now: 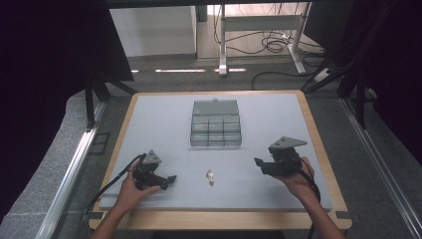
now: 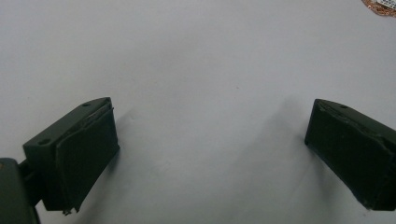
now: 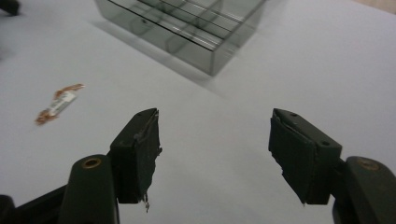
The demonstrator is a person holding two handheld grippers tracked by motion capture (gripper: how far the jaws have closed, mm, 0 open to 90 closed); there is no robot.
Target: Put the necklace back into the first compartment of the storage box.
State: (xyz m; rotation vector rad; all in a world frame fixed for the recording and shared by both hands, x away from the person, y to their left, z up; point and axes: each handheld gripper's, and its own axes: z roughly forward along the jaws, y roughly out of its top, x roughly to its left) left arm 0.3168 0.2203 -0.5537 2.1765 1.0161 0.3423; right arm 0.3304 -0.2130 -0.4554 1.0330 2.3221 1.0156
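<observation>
A small brown-and-white wrapped piece (image 1: 211,177) lies on the grey mat (image 1: 164,114), near the front between my two grippers. It also lies at the left in the right gripper view (image 3: 60,103) and at the top right corner of the left gripper view (image 2: 380,7). My left gripper (image 1: 171,178) rests low on the mat to the left of it, its jaws wide apart over bare mat (image 2: 210,140). My right gripper (image 1: 259,164) hangs above the mat to the right, open with nothing between its jaws (image 3: 215,140). A clear grey compartment box (image 1: 216,124) stands behind, lid up.
The mat lies on a wooden table (image 1: 318,134) whose edge shows all round. In the right gripper view the box (image 3: 187,23) stands ahead and to the left. Beyond the table are a desk frame (image 1: 224,45) and floor cables (image 1: 271,45); dark curtains hang on both sides.
</observation>
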